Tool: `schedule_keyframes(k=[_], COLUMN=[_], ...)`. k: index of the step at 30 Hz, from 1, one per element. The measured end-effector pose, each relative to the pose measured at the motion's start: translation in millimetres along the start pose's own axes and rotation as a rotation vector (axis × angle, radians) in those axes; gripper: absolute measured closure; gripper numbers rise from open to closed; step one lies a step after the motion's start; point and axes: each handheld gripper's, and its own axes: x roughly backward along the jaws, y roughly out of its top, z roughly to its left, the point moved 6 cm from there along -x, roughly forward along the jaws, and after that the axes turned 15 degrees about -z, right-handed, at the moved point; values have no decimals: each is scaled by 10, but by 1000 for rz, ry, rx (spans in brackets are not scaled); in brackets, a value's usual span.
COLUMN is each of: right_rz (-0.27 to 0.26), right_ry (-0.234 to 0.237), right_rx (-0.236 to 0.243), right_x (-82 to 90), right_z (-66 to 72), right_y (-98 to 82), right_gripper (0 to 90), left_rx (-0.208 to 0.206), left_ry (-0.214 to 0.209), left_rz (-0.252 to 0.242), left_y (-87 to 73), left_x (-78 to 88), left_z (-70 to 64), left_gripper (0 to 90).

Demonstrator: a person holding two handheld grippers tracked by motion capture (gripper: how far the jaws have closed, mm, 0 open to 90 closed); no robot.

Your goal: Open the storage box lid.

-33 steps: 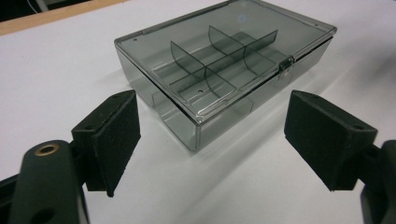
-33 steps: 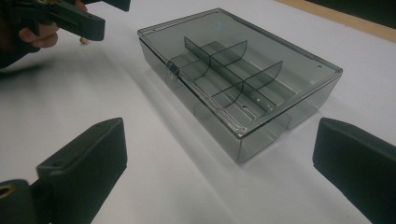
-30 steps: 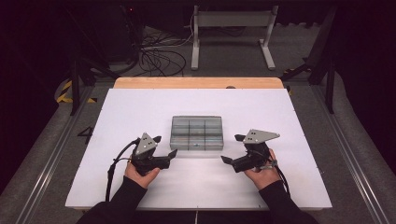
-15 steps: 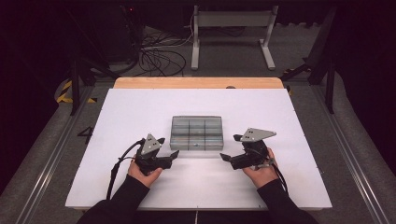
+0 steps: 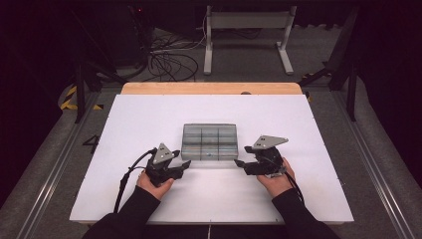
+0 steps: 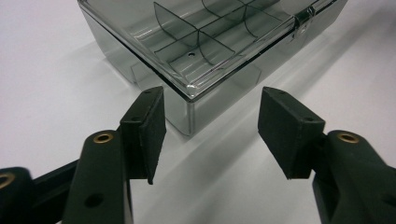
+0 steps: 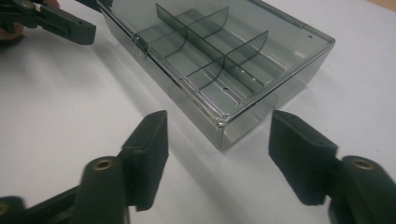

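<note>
Hands come in from the near edge of the white table (image 5: 308,124), each holding a tool. The left tool (image 5: 185,164) lies near the box's near-left corner, its jaws spread wide with nothing between them; in the left gripper view that corner sits just beyond the gap, apart from both pads. The right tool (image 5: 238,164) lies near the near-right corner, jaws equally wide and holding nothing; in the right gripper view the corner stands just past the gap, untouched. The clear grey compartment box (image 5: 209,141) rests flat at the middle of the table, lid closed, dividers visible through it, a small latch (image 6: 303,19) on its near side. Beyond the table's far edge runs a wooden strip (image 5: 211,88), then cables (image 5: 166,57) on the floor.
</note>
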Motion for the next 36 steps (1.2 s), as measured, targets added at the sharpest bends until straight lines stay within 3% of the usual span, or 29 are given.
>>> schedule_keyframes(k=[5, 15, 36], right_rz=[30, 69, 64], right_ry=[-13, -16, -46], right_rx=[6, -2, -11], right_x=[-47, -131, -143], right_z=[-6, -9, 2], right_y=[-23, -54, -49], right_gripper=[515, 667, 766], left_rx=[0, 5, 14], left_ry=[-4, -2, -7], left_rz=[8, 16, 20], left_y=[-11, -19, -23], left_x=[-13, -21, -28], left_z=[-7, 7, 11], left_gripper=[457, 471, 462])
